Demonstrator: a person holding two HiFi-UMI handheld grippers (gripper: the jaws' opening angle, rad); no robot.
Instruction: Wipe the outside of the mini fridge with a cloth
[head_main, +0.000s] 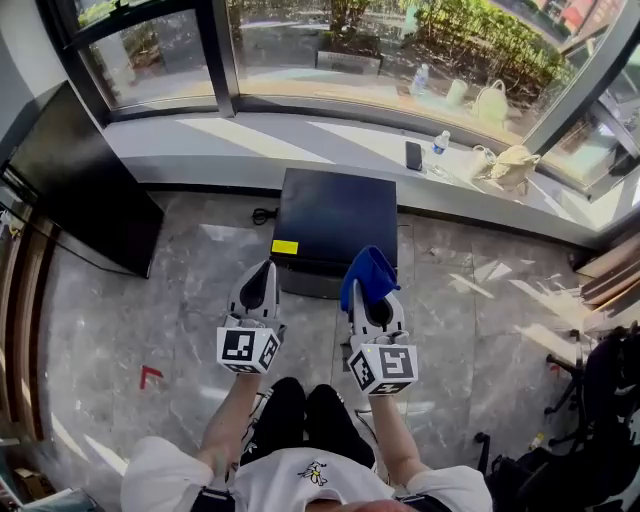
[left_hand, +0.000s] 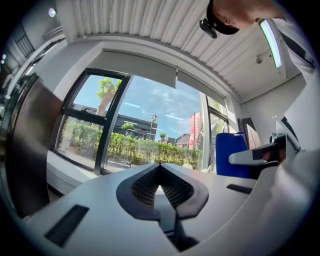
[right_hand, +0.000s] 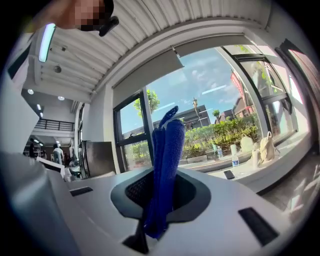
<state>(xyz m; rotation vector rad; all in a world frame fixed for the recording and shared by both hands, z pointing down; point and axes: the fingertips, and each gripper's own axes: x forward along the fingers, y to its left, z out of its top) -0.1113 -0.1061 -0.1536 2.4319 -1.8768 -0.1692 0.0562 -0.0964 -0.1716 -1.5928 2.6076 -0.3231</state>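
Right gripper jaws pinch the blue microfibre cloth, seemingly soft and light, mid-fold; left gripper jaws closed, empty.

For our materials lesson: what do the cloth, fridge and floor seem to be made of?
Cloth: probably microfibre, matt, with fuzzy nap.
Fridge: smooth dark top, painted metal or plastic, can't tell; slight sheen.
Floor: polished marble-look stone or tile; grey veining, sun glare.

left gripper jaws together, right gripper clamping cloth
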